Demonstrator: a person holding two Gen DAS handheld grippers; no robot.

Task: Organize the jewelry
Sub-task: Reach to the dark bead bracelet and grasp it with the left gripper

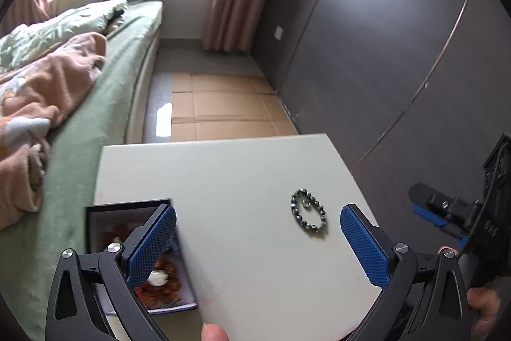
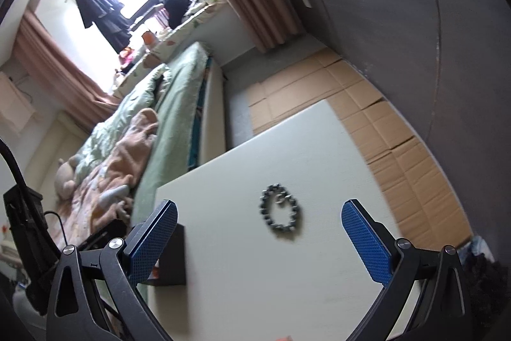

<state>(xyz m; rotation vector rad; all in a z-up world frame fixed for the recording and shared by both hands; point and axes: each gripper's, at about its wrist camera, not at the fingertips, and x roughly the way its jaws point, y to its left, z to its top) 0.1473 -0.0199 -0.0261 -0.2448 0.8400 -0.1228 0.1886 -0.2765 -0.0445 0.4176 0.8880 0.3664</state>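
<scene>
A dark beaded bracelet (image 1: 309, 213) lies flat on the white table (image 1: 242, 181), with a small silver ring (image 1: 307, 203) inside its loop. It also shows in the right wrist view (image 2: 281, 213). A dark open jewelry box (image 1: 95, 213) with orange and white pieces inside sits at the table's left edge; its side shows in the right wrist view (image 2: 172, 258). My left gripper (image 1: 258, 242) is open and empty above the table, the bracelet just inside its right finger. My right gripper (image 2: 259, 242) is open and empty, the bracelet between its fingers and ahead of them. It shows at the right edge of the left wrist view (image 1: 440, 216).
A bed (image 1: 105, 104) with green sheet and pink blanket runs along the table's left side. A dark wardrobe wall (image 1: 383, 53) stands on the right. Flattened cardboard (image 1: 223, 104) covers the floor beyond the table's far edge.
</scene>
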